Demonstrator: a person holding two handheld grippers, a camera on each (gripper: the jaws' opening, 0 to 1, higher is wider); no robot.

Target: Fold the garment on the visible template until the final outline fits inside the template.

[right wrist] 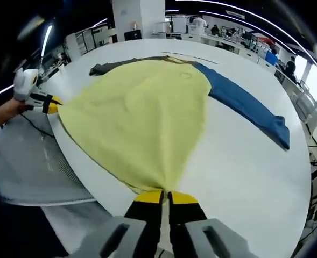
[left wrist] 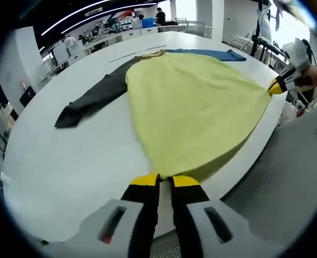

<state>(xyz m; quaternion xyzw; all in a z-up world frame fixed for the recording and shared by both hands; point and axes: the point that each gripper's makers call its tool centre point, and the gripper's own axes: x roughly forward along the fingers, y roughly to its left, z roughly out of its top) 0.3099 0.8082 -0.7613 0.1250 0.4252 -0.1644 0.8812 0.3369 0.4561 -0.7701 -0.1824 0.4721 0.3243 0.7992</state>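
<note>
white table (left wrist: 67,161) | ceiling light strips (left wrist: 88,13) | desks behind (right wrist: 223,40) | bright windows (right wrist: 314,80)

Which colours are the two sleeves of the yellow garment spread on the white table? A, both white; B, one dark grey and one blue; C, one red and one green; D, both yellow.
B: beside the yellow body of the garment, one dark grey sleeve and one blue sleeve lie stretched out on the white table.
</note>
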